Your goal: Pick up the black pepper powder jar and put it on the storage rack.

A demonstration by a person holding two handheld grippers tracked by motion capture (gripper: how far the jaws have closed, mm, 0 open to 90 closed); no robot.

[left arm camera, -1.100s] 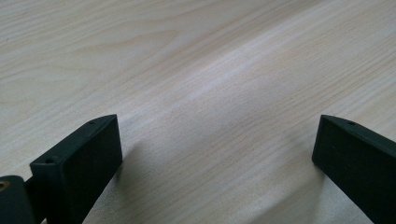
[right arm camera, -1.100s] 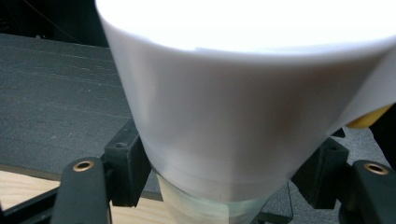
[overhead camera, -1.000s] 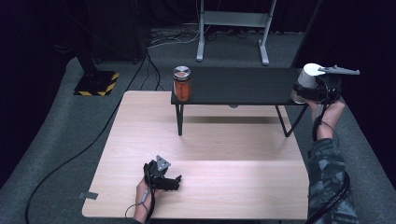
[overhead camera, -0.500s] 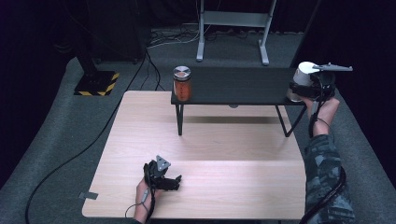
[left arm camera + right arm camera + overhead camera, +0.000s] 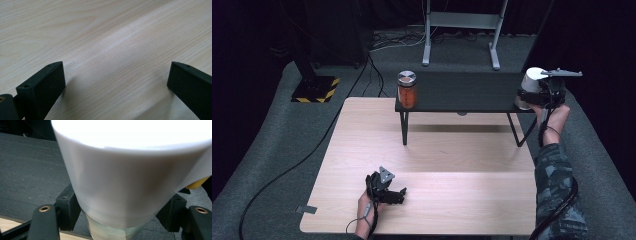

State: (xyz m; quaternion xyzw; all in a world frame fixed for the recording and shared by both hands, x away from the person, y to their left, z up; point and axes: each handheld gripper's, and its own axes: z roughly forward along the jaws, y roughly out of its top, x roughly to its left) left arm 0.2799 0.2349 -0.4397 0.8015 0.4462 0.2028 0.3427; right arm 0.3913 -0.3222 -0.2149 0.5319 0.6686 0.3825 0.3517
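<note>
- High view: dark shelf (image 5: 462, 92) stands at the counter's (image 5: 432, 165) far edge; white cup (image 5: 532, 82) hangs at its right end.
- Cup looks light, thin-walled, crushable; grip low and gently.
- Right tool (image 5: 120, 220) pinches its base.
- Left tool (image 5: 115, 82) spread, resting near.

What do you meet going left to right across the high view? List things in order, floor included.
Yellow-and-black striped base → left gripper → orange jar on the black shelf → white cup → right gripper shut on it.
</note>
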